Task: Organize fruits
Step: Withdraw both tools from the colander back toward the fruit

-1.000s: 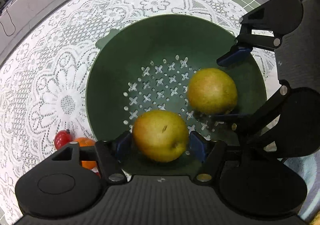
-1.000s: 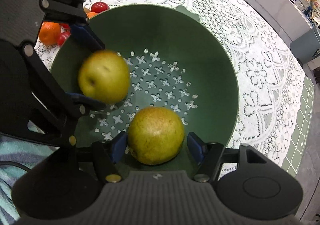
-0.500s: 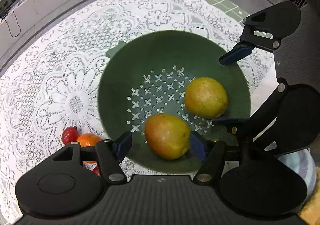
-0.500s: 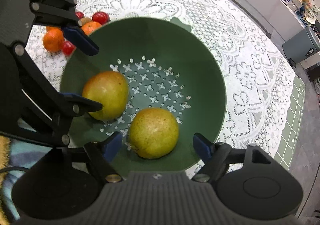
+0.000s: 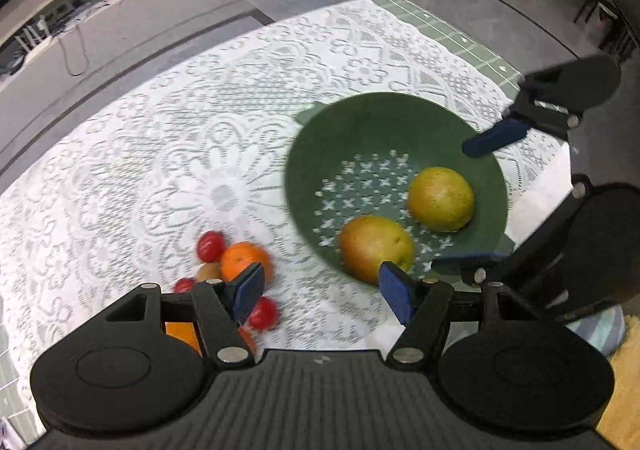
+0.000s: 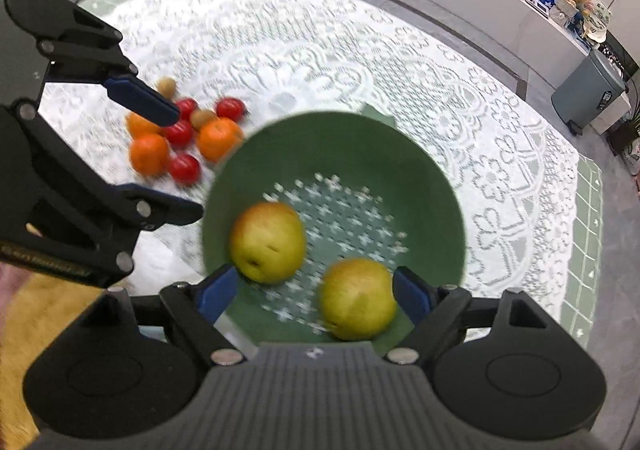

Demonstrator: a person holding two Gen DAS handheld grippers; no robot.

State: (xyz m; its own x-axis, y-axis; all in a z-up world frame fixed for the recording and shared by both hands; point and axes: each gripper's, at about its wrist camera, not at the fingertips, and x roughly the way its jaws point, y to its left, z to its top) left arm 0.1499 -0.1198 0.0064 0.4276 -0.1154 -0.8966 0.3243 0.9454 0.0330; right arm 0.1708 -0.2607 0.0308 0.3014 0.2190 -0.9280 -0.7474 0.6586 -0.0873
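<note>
A: What did the surface show?

B: A white lace tablecloth (image 5: 192, 154) covered the table. On it stood a green colander (image 6: 420, 186) with cross-shaped holes, near the table's right edge in the left wrist view.

A: And the fruit?

B: Two yellow-green pears (image 6: 267, 242) lay inside the colander, apart from each other. A cluster of oranges (image 6: 218, 140) and small red fruits (image 6: 184, 167) lay on the cloth just beside the colander's rim.

A: The grippers?

B: The left gripper (image 5: 322, 290) was above the cloth between cluster and colander, jaws spread and empty. The right gripper (image 6: 316, 290) hung over the colander's near rim, jaws likewise wide apart, holding nothing.
</note>
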